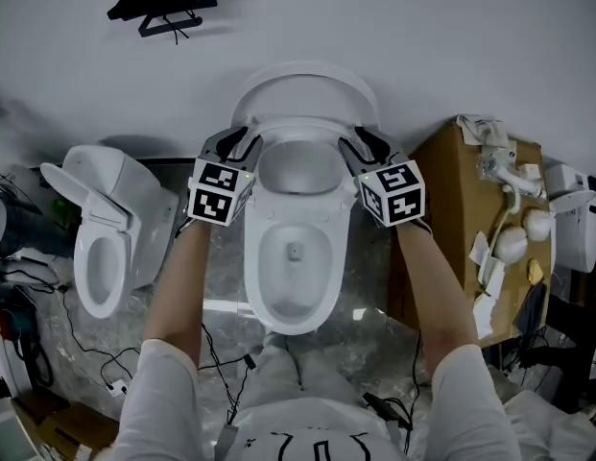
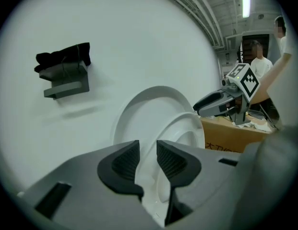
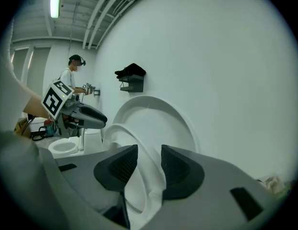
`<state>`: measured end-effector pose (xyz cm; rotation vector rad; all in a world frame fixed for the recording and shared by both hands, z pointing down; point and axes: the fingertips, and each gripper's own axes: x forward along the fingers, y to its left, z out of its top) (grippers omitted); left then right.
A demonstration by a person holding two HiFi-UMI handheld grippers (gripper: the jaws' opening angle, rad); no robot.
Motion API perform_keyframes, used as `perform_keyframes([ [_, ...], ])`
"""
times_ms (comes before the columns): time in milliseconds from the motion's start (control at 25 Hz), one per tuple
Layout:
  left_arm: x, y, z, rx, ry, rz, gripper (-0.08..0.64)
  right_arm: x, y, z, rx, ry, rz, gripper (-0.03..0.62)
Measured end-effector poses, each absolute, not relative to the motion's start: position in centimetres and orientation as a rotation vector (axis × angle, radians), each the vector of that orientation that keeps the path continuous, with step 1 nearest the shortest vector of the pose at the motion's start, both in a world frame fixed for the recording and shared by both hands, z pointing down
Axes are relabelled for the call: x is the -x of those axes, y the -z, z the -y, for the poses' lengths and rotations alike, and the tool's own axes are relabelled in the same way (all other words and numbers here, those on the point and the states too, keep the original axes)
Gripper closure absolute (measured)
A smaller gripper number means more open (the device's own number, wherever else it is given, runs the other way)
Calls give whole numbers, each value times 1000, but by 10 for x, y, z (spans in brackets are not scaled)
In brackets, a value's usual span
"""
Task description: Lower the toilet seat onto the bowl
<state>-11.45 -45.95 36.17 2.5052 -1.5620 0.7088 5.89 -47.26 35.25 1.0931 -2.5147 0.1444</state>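
Note:
A white toilet stands in the middle of the head view, its lid [image 1: 302,86] upright against the wall. The toilet seat [image 1: 299,161] hangs tilted part way down over the bowl [image 1: 292,301]. My left gripper [image 1: 242,142] is shut on the seat's left rim and my right gripper [image 1: 363,144] on its right rim. In the left gripper view the seat [image 2: 189,128] passes between the jaws of the left gripper [image 2: 148,153], with the lid [image 2: 149,104] behind it. In the right gripper view the seat [image 3: 121,135] runs between the jaws of the right gripper [image 3: 149,161].
A second toilet [image 1: 106,243] stands at the left with its seat raised. A cardboard box [image 1: 456,209] with white parts on it stands right of the bowl. A black shelf [image 1: 168,3] hangs on the wall. Cables [image 1: 48,325] lie on the floor at left.

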Motion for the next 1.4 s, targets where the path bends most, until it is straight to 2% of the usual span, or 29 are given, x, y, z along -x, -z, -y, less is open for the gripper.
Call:
perform_keyframes([
  [440,113,-392,485,-2537,-829,1423,443,-49,-379,498,-1025,-237,2490,434],
  [640,111,-402,490,-2582,-917,1330,437,-51,-382,501,-987,-282,2516,411],
  [1400,107,-401,472,-2642,-932,1109,421,-50,-390,486,-970,-315,2443,407],
])
